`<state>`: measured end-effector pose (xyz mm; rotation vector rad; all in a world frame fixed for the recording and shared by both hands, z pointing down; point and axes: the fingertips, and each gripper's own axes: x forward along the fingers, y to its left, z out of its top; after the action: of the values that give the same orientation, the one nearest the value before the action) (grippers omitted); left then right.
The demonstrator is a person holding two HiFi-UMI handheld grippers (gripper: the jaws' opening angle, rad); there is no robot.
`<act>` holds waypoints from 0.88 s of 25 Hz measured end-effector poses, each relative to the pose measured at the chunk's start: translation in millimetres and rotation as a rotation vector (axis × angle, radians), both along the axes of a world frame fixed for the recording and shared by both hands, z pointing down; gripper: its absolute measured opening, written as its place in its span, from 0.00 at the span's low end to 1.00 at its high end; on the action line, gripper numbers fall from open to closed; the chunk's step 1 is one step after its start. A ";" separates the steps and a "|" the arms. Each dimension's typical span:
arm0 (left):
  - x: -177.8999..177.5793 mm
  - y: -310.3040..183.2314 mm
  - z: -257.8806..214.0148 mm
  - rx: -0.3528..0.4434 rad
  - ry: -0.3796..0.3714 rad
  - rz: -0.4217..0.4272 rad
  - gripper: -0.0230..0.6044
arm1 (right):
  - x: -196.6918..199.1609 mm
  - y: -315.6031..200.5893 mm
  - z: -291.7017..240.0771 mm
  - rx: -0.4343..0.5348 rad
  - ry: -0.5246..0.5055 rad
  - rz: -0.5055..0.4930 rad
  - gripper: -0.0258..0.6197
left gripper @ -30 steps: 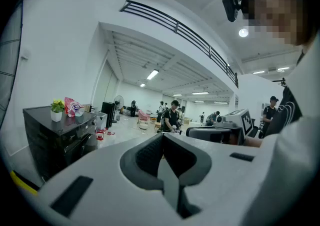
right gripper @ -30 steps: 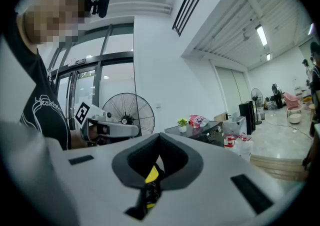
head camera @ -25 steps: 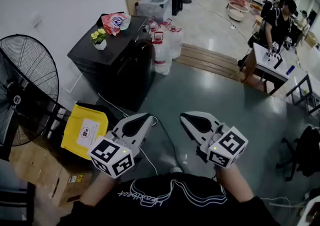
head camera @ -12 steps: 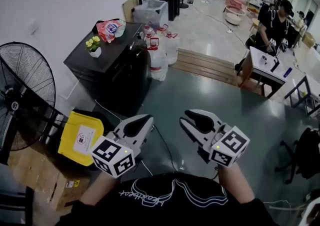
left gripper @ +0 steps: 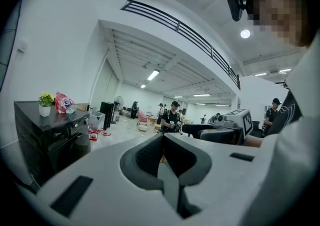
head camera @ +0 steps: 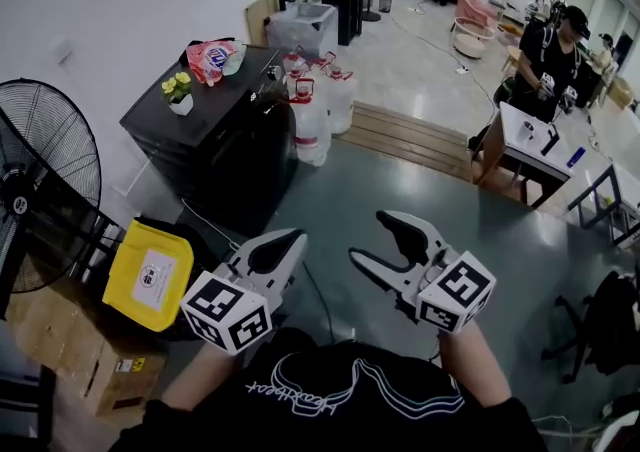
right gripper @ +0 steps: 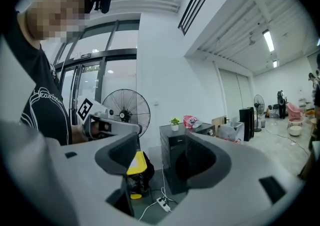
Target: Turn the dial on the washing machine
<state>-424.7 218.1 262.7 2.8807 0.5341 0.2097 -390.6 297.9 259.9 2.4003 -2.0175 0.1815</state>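
Observation:
The black washing machine (head camera: 205, 135) stands against the white wall, well ahead and to the left of both grippers. The left gripper view shows it at the left (left gripper: 47, 132), with a small round dial (left gripper: 85, 120) on its front panel. My left gripper (head camera: 288, 242) is held low in front of me, shut and empty (left gripper: 162, 140). My right gripper (head camera: 372, 240) hovers beside it, its jaws opening with nothing between them. Through its gap (right gripper: 159, 146) the machine's front (right gripper: 172, 162) shows far off. Neither gripper touches the machine.
A flower pot (head camera: 178, 95) and a snack bag (head camera: 212, 55) sit on the machine. Water jugs (head camera: 312, 105) stand at its far side, a yellow bag (head camera: 150, 275) and a large fan (head camera: 40, 190) at its near side. Cardboard boxes (head camera: 100, 380) lie lower left. A person stands at a white table (head camera: 540, 140).
The right gripper's jaws have spread from shut to wide apart. The left gripper has stayed shut and in place. The head view has shifted slightly.

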 end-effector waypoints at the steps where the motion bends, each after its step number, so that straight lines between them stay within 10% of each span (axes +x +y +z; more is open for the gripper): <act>1: 2.7 -1.5 3.9 -0.004 -0.008 -0.004 0.04 | 4.2 -0.7 4.3 -0.001 -0.008 0.002 0.51; 11: 61.2 -44.3 34.9 -0.034 -0.034 -0.038 0.04 | 70.3 -39.0 37.0 -0.017 -0.046 0.006 0.58; 22: 223.3 -178.6 62.1 -0.076 -0.082 -0.129 0.04 | 238.1 -165.2 64.0 -0.056 -0.110 -0.010 0.60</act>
<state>-201.4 39.5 324.8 2.8053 0.3334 0.2797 -152.5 132.6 323.9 2.3963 -2.0379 0.3726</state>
